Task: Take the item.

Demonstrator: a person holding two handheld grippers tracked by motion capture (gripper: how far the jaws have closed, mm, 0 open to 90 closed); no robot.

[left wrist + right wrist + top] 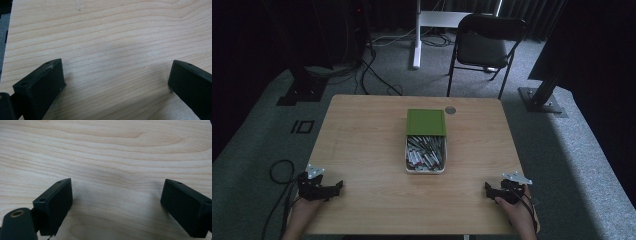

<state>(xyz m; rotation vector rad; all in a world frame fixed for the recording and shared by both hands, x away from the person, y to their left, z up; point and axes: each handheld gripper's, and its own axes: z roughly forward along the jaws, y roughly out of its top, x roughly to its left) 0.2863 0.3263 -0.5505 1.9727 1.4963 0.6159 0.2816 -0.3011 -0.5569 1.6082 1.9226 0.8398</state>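
A white box [425, 155] full of several small silver and dark items sits at the middle of the wooden table [362, 150], with its green lid [426, 122] lying just behind it. My left gripper [337, 186] rests near the table's front left corner, held by a hand. In the left gripper view its jaws stand wide apart over bare wood, so the left gripper [117, 75] is open and holds nothing. My right gripper [487, 188] lies near the front right corner. The right gripper [117, 195] is open too, with bare wood between its jaws.
A small round grey insert [450, 110] is set in the tabletop behind the lid. Beyond the table stand a black folding chair [484, 45], a white stand leg [416, 35] and black frame feet on grey carpet. A black cable [279, 172] loops off the left edge.
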